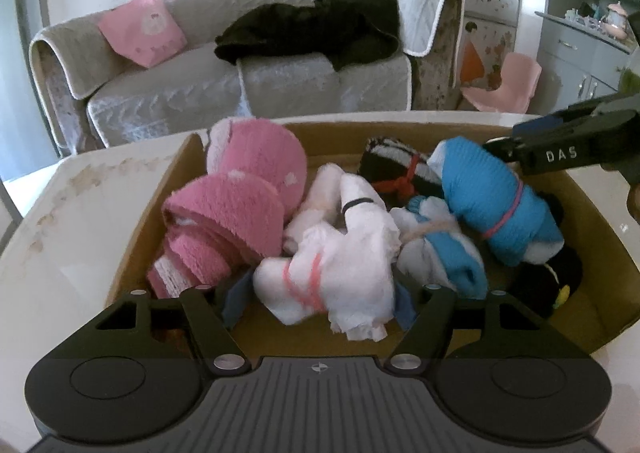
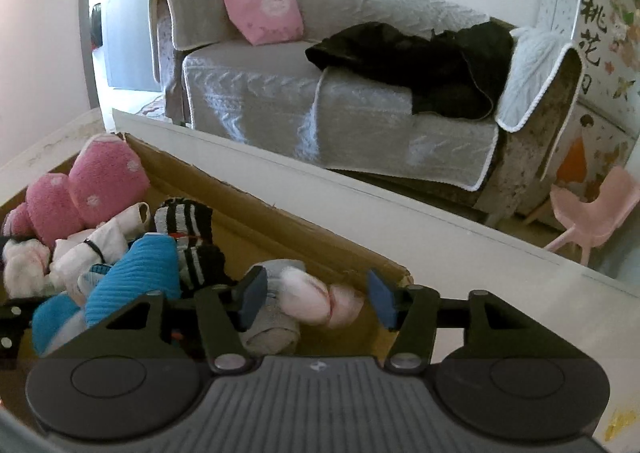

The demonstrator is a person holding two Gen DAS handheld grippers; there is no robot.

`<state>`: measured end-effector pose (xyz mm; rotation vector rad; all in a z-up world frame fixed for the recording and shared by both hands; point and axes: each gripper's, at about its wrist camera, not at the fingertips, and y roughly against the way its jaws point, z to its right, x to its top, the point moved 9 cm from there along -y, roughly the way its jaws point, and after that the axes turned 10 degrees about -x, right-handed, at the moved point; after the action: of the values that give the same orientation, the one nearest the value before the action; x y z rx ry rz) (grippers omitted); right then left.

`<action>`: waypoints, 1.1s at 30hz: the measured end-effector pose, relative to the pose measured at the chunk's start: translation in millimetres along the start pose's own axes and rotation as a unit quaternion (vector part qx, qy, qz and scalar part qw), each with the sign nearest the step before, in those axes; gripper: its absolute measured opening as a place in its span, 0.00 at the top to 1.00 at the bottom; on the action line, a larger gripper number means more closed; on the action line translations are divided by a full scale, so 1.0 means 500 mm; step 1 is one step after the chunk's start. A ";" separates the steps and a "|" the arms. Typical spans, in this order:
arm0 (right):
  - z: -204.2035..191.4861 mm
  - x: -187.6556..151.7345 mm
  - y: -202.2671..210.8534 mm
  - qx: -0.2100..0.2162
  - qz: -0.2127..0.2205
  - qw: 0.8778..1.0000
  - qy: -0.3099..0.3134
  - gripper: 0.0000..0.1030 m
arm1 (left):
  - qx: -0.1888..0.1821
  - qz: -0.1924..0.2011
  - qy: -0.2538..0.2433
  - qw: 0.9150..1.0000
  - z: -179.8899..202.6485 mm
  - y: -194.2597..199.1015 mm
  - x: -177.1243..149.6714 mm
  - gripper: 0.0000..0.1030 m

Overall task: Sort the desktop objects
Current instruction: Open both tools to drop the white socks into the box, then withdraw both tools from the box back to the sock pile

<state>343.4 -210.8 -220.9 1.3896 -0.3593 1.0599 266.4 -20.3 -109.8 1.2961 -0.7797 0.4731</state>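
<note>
A brown cardboard box [image 1: 592, 213] on the white table holds several rolled sock bundles. My left gripper [image 1: 320, 303] is low over the box's near side. Its blue pads [image 1: 236, 301] press both sides of a white bundle [image 1: 340, 273] tied with a pink band. Beyond it lie a fuzzy pink bundle [image 1: 240, 213], a blue one [image 1: 492, 205] and a black-and-white striped one [image 1: 392, 165]. My right gripper [image 2: 318, 301] stands open over the box's right end. A pale pink and grey bundle [image 2: 308, 301] lies between its pads [image 2: 382, 299], with a gap on the right side. Its finger [image 1: 552, 153] also shows near the blue bundle.
The box's far wall [image 2: 280, 221] runs close to the table's back edge [image 2: 400, 205]. Behind the table stands a grey sofa [image 1: 280, 85] with a pink cushion and dark clothing. A pink chair [image 2: 592, 221] and cabinets are at the right.
</note>
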 end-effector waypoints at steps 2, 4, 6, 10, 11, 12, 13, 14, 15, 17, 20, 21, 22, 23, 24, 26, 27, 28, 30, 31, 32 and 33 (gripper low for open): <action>0.004 0.001 0.003 -0.004 0.001 1.000 -0.002 0.42 | 0.000 -0.008 0.000 1.000 -0.001 -0.004 -0.006 0.27; 0.009 0.002 0.014 -0.007 0.008 1.000 -0.006 0.36 | 0.000 -0.011 -0.002 1.000 -0.002 -0.002 -0.009 0.28; 0.014 0.004 0.030 -0.007 0.018 1.000 -0.014 0.36 | -0.006 -0.011 -0.003 1.000 0.000 0.006 -0.009 0.27; 0.028 0.002 0.093 0.004 0.051 0.997 -0.051 0.33 | 0.001 0.004 -0.020 1.000 0.002 0.037 -0.007 0.16; 0.030 0.000 0.114 0.007 0.062 0.996 -0.061 0.31 | 0.000 0.010 -0.025 1.000 0.002 0.049 -0.006 0.16; 0.032 -0.003 0.133 0.013 0.072 0.995 -0.071 0.30 | -0.003 0.015 -0.027 1.000 0.003 0.060 -0.002 0.16; 0.033 -0.008 0.158 0.020 0.085 0.993 -0.084 0.30 | -0.004 0.021 -0.030 0.999 0.004 0.071 0.000 0.16; 0.034 -0.011 0.178 0.027 0.095 0.991 -0.095 0.29 | -0.002 0.027 -0.035 0.999 0.005 0.082 0.002 0.16; 0.034 -0.017 0.196 0.036 0.103 0.988 -0.105 0.29 | -0.001 0.031 -0.041 0.999 0.006 0.093 0.003 0.15; 0.026 -0.036 0.235 0.045 0.118 0.984 -0.121 0.27 | -0.004 0.035 -0.050 0.998 0.009 0.111 0.003 0.13; -0.002 -0.069 0.277 0.071 0.130 0.980 -0.130 0.25 | -0.020 0.037 -0.065 0.997 0.022 0.132 -0.007 0.13; -0.013 -0.080 0.286 0.078 0.130 0.980 -0.127 0.25 | -0.027 0.034 -0.072 0.996 0.028 0.138 -0.014 0.12; -0.025 -0.094 0.291 0.086 0.126 0.980 -0.124 0.25 | -0.034 0.033 -0.082 0.995 0.036 0.147 -0.022 0.10; -0.039 -0.108 0.292 0.095 0.117 0.981 -0.120 0.25 | -0.039 0.034 -0.091 0.995 0.042 0.153 -0.030 0.09; -0.047 -0.117 0.293 0.098 0.112 0.982 -0.114 0.26 | -0.044 0.033 -0.102 0.993 0.049 0.162 -0.041 0.08; -0.066 -0.139 0.290 0.101 0.105 0.985 -0.092 0.27 | -0.054 0.034 -0.121 0.991 0.060 0.178 -0.060 0.08; -0.076 -0.153 0.282 0.110 0.096 0.986 -0.085 0.29 | -0.059 0.035 -0.130 0.989 0.065 0.186 -0.069 0.08; -0.078 -0.162 0.274 0.117 0.087 0.986 -0.080 0.34 | -0.067 0.036 -0.138 0.988 0.069 0.194 -0.077 0.07; -0.081 -0.176 0.253 0.126 0.067 0.987 -0.070 0.35 | -0.081 0.034 -0.151 0.985 0.074 0.203 -0.091 0.07; -0.079 -0.180 0.245 0.128 0.058 0.988 -0.070 0.35 | -0.087 0.030 -0.158 0.983 0.077 0.203 -0.100 0.07; -0.079 -0.181 0.243 0.139 0.056 0.986 -0.071 0.35 | -0.090 0.026 -0.163 0.982 0.080 0.202 -0.109 0.07; -0.085 -0.185 0.248 0.153 0.057 0.984 -0.071 0.34 | -0.091 0.020 -0.170 0.981 0.083 0.198 -0.117 0.07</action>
<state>183.8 -228.8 -223.7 1.7416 -0.3948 1.1475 147.6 -31.1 -83.8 1.2065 -1.1098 0.2055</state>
